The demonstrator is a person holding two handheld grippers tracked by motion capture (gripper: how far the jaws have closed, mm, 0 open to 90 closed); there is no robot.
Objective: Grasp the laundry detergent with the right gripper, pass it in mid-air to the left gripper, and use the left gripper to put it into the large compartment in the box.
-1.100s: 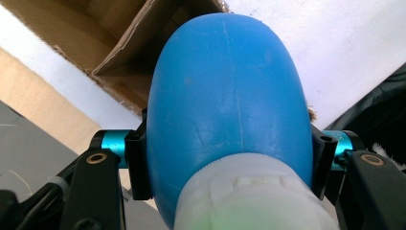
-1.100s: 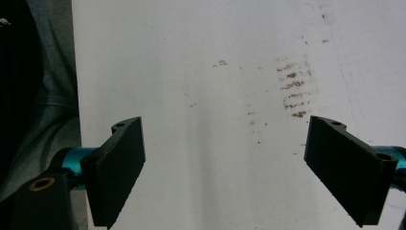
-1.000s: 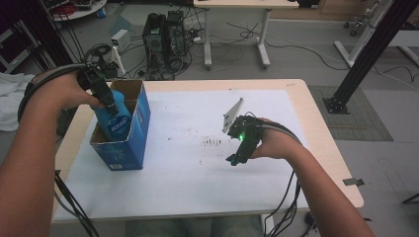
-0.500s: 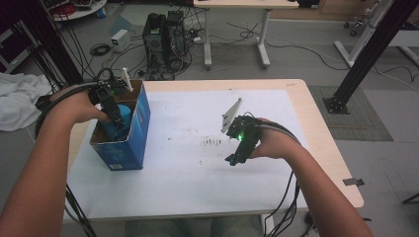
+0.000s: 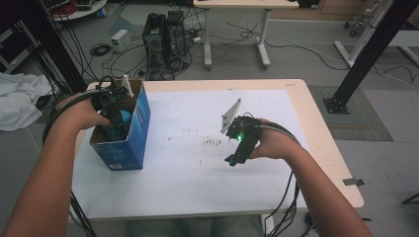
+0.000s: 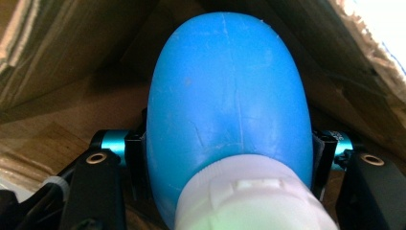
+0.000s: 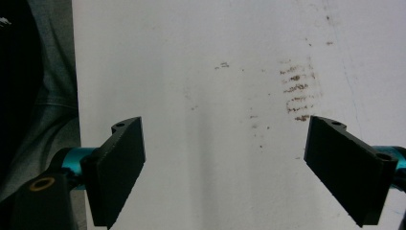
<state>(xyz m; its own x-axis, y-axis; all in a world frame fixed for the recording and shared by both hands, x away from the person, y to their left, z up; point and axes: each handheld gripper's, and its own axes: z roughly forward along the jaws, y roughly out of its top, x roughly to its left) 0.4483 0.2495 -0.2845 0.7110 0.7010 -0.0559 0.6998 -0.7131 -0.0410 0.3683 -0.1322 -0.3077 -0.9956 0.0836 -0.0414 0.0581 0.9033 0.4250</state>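
Observation:
A blue bottle (image 6: 230,91) with a white cap is clamped between the jaws of my left gripper (image 6: 230,153), which is shut on it down inside an open blue cardboard box (image 5: 136,133). In the high view the left gripper (image 5: 114,114) reaches into the box at the table's left, with the bottle (image 5: 123,118) showing as a blue patch beside it. My right gripper (image 5: 236,157) hovers over the middle of the white table (image 5: 173,182), pointing down. Its jaws stand wide open in the right gripper view (image 7: 225,172), with nothing between them.
Dark smudge marks (image 5: 212,142) lie on the white table top just left of the right gripper. The brown inner walls of the box (image 6: 57,57) close in around the bottle. Computer cases, cables and desk legs stand on the floor beyond the table's far edge.
My left gripper has sunk into the blue box with the bottle, which stood higher above the box rim a second ago. The right gripper has kept still.

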